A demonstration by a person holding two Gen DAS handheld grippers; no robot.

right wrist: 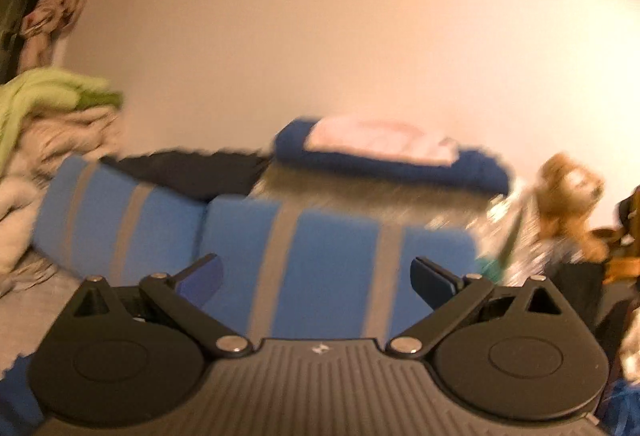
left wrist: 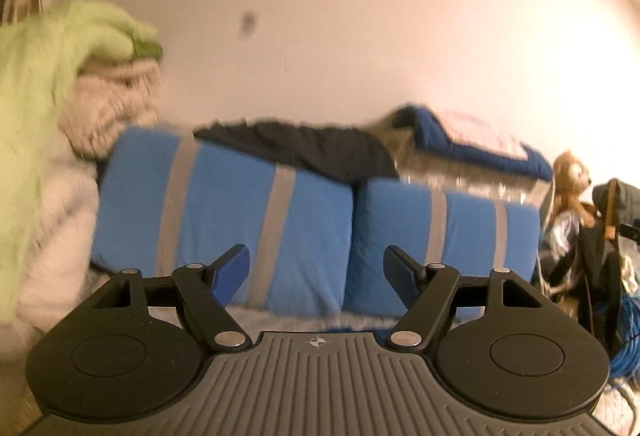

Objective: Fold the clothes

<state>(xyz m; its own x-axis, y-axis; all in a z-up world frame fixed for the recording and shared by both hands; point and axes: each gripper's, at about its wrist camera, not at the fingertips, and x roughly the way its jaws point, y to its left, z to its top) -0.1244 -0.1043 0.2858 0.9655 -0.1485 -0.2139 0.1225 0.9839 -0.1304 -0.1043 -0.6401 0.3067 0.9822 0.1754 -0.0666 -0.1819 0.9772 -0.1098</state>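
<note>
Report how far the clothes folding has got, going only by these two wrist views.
Done: a pink garment lies folded on a dark blue one.
In hand: nothing; left gripper and right gripper stand open and empty.
Left: the dark garment lying loose over the blue cushions, and the green-topped heap.

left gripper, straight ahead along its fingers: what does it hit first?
Probably the blue cushions with grey stripes. The left gripper stands open and empty, and the gap between its fingers frames the seam between the two cushions, with nothing visible in front. The picture is blurred, so depth is uncertain.
</note>
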